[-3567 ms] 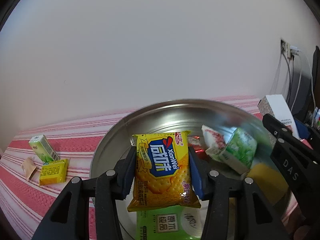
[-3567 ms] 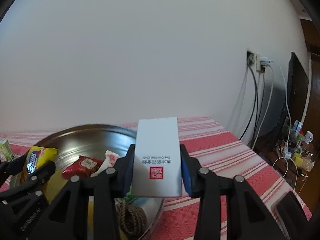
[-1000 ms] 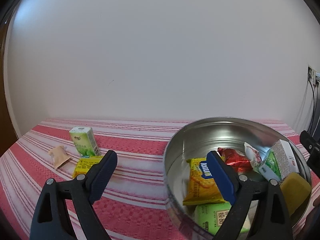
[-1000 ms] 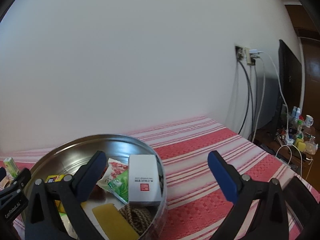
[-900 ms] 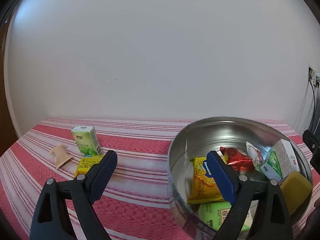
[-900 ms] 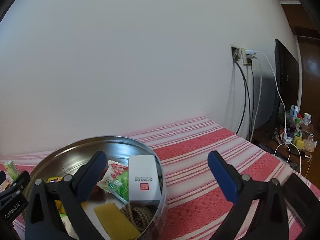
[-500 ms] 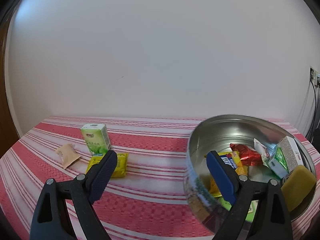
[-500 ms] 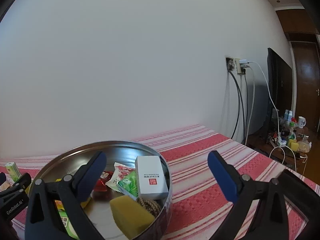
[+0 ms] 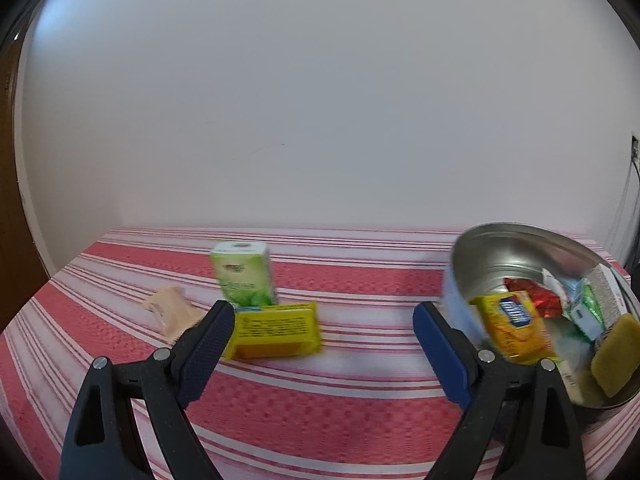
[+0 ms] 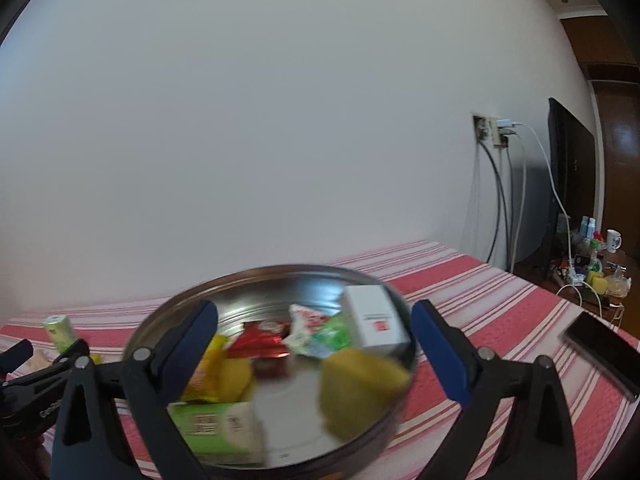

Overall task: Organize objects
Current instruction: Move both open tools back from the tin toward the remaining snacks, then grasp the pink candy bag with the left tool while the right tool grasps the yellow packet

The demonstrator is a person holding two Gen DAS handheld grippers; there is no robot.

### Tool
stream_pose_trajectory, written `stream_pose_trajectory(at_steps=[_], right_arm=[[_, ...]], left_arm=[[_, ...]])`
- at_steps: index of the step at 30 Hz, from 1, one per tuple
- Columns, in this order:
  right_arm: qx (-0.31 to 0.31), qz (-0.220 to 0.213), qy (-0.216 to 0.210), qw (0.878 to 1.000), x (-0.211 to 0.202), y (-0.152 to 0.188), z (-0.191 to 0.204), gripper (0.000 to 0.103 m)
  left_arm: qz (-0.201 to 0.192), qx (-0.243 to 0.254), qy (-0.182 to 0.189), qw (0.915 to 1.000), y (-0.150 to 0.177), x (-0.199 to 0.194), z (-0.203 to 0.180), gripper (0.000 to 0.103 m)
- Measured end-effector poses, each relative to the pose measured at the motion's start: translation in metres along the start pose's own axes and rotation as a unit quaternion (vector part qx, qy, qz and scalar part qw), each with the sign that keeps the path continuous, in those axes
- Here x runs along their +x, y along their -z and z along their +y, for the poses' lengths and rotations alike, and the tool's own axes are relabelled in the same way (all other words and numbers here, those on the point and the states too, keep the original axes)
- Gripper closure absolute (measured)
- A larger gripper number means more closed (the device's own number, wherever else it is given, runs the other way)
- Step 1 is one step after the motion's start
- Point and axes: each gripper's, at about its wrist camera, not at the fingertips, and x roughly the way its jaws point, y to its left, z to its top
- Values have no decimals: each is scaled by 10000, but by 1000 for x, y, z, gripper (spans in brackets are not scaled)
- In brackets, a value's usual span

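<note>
Swung leftward off the metal bowl point(image 9: 520, 240) since a second ago, left hand-held gripper point(image 9: 324, 320) spread and empty, now framing the yellow packet point(image 9: 276, 330) on the bench point(image 9: 320, 400). Right hand-held gripper point(image 10: 314, 320) wide, closing slightly on nothing. Farther back stood the green carton point(image 9: 244, 278); beige sachet point(image 9: 170, 312) alongside. Likely next into the bowl.

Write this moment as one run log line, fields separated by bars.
left gripper: open, empty | right gripper: closing, empty | metal tin: holds snacks | yellow packet, green carton: on striped tablecloth
</note>
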Motion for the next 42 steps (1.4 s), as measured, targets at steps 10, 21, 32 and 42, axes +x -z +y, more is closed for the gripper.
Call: stream_pose_trajectory(at_steps=[10, 21, 32, 42], right_arm=[[-137, 98, -443, 9989, -6, 12, 68, 4], [-477, 364, -921, 9939, 1, 26, 147, 4], [-853, 1431, -1537, 9740, 40, 40, 216, 5], [-1269, 2625, -1691, 9415, 93, 62, 271, 5]], left_arm=[[20, -56, -349, 9994, -2, 11, 58, 11], [252, -270, -768, 9964, -7, 37, 143, 11], [656, -504, -1233, 9889, -10, 66, 210, 11], [713, -634, -1228, 9878, -14, 67, 220, 11]])
